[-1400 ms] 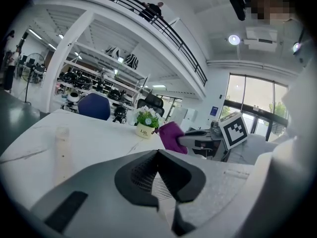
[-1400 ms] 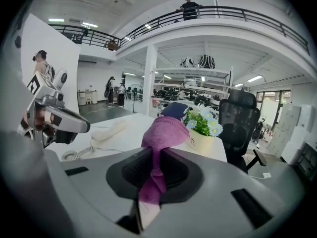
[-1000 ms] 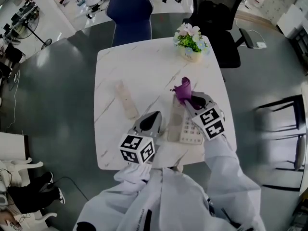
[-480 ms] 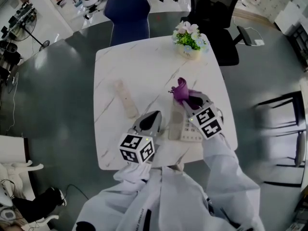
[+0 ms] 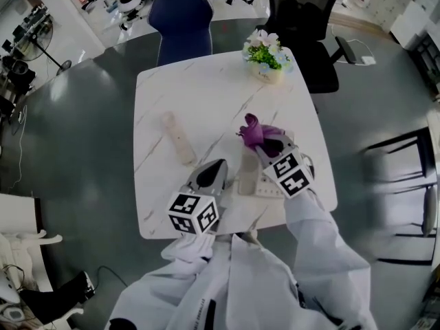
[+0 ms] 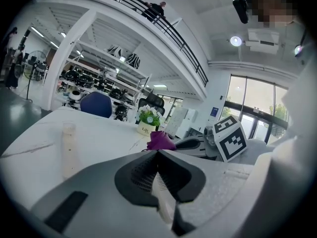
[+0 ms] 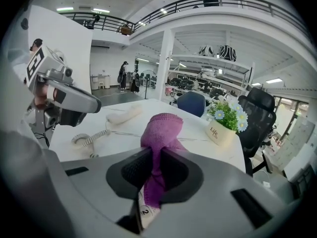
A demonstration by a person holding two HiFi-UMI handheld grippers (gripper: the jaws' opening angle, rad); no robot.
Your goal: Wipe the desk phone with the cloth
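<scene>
Centrally, the right gripper (image 5: 267, 145) pinched the cloth (image 5: 253, 130) at the phone's (image 5: 265, 184) far end; the left gripper (image 5: 217, 167), pressed together, sat just left.

Cloth (image 5: 253, 130) (in right gripper (image 5: 266, 144)) by phone (image 5: 248, 177)

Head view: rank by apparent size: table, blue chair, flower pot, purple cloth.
1. Table
2. Blue chair
3. Flower pot, plant included
4. Purple cloth, only slightly smaller than the pot, so a close call
</scene>
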